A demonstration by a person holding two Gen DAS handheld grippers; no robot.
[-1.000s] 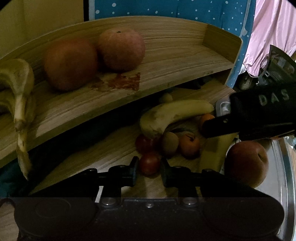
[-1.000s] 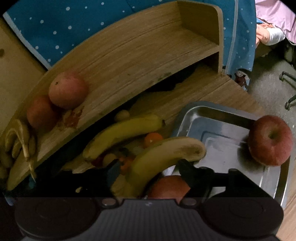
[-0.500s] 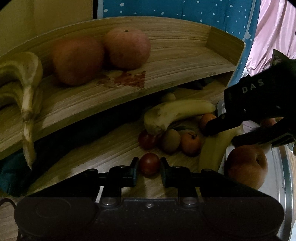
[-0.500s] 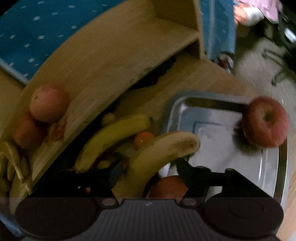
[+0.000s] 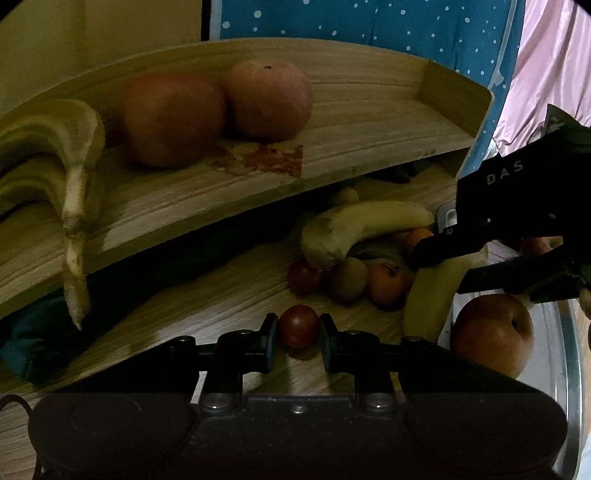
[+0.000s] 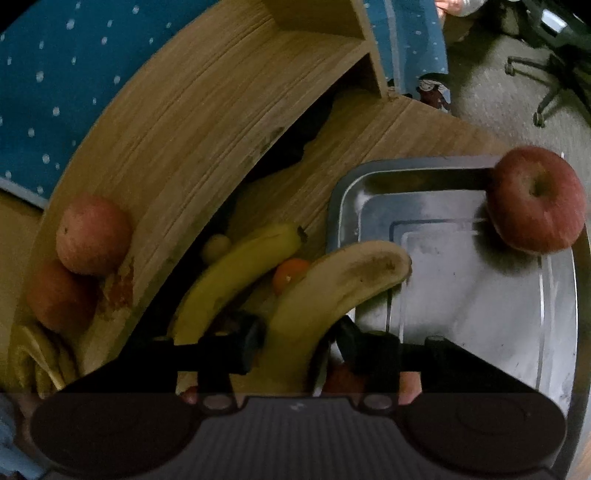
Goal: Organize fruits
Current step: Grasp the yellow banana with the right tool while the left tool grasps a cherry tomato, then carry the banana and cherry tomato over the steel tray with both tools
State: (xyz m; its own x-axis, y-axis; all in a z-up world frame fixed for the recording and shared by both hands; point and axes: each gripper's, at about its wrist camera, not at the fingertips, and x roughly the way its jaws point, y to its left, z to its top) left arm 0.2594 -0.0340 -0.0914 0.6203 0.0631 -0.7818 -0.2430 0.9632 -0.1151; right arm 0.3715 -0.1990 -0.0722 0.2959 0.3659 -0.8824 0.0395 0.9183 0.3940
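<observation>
My left gripper [image 5: 298, 332] is shut on a small red tomato [image 5: 298, 325] just above the wooden table. My right gripper [image 6: 301, 341] is shut on a yellow banana [image 6: 332, 291], whose tip reaches over the edge of the metal tray [image 6: 480, 295]; it also shows in the left wrist view [image 5: 436, 291] between the right gripper's black fingers [image 5: 443, 245]. A loose pile lies under the shelf: another banana [image 5: 362, 227], a second tomato [image 5: 304, 277], a kiwi [image 5: 349, 278] and small oranges [image 5: 388, 284].
The curved wooden shelf [image 5: 332, 166] holds two apples [image 5: 266, 99] and a bunch of bananas [image 5: 55, 158]. The tray holds a red apple [image 6: 535, 199] at its far corner and another apple [image 5: 493, 334] near me. A blue dotted cloth [image 5: 369, 26] hangs behind.
My left gripper has lifted the tomato back away from the pile. My right gripper has raised the banana and swung it toward the tray.
</observation>
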